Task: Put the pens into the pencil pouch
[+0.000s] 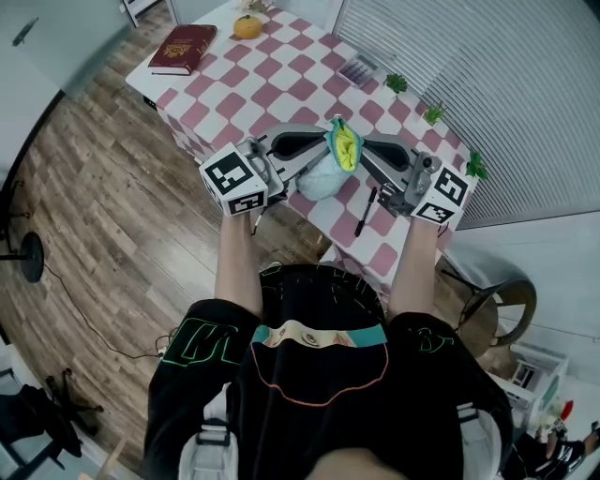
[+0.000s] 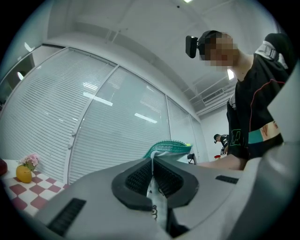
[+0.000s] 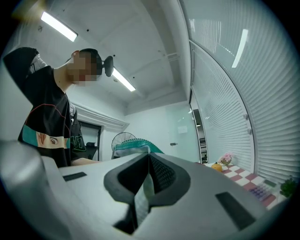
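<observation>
Both grippers are clamped on the pouch [image 1: 322, 178], one on each side of its mouth.

- Left gripper [image 1: 322, 150]: jaws closed, with a strip of pouch fabric pinched between the pads. In the left gripper view the teal zipper edge sticks up just past the jaw tips.
- Right gripper [image 1: 364, 152]: jaws closed on the opposite rim. The right gripper view shows fabric squeezed between the pads and the same teal edge beyond the tips.
- Pouch: pale blue body, teal zipper rim, yellow-green lining visible at the top. It hangs between the two grippers with the mouth facing up, and its body sags below the jaws.
- Pen [image 1: 366, 211]: dark, lying on the table [image 1: 281, 80] just to the right of and below the pouch in the head view, beside the right gripper. It is outside the pouch and not touched.
- Can't tell whether anything is inside the pouch.
- Farther from the pouch: red book [image 1: 183, 49] at the table's far left corner, with an orange [image 1: 247, 27] next to it.
- Small green plants [image 1: 397, 82] sit along the table edge to the right of the pouch, near the blinds [image 1: 487, 84].
- The pouch sits over the table's near edge, with wood floor [image 1: 103, 206] to its left.
</observation>
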Available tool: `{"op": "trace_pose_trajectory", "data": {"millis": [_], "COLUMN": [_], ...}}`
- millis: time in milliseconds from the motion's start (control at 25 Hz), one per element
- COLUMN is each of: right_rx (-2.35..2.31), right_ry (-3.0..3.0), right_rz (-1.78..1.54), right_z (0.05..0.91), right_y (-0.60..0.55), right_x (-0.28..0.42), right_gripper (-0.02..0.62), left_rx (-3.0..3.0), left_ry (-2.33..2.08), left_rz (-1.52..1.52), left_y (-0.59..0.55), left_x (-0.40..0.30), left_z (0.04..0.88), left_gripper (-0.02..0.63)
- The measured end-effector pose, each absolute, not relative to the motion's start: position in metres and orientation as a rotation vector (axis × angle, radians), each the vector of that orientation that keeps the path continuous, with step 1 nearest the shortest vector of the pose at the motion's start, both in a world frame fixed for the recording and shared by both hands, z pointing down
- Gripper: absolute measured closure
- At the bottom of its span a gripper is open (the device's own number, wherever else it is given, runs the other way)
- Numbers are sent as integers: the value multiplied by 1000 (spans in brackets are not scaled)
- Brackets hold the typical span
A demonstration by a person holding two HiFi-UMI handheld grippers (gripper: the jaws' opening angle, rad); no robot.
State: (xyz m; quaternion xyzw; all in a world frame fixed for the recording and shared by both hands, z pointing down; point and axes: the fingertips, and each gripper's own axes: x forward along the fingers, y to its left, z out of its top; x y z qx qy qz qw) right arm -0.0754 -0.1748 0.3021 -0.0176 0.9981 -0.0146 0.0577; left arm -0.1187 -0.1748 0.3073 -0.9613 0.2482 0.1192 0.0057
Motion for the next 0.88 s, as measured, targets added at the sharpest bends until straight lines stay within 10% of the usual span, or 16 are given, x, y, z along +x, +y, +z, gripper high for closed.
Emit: {"op": "trace_pose_trajectory", "data": {"millis": [880], "right_rx": [-168], "right_ry": [3011], "right_rz": [-221], "right_z": [324], "right_y": [-171], "right_x": [-54], "right_gripper": [588], "left_rx": [-2992], "left_ry": [1012], "left_rz": [488], "left_y": [-167], "left_x": [-167], "left_z": [324], "left_gripper": [604]}}
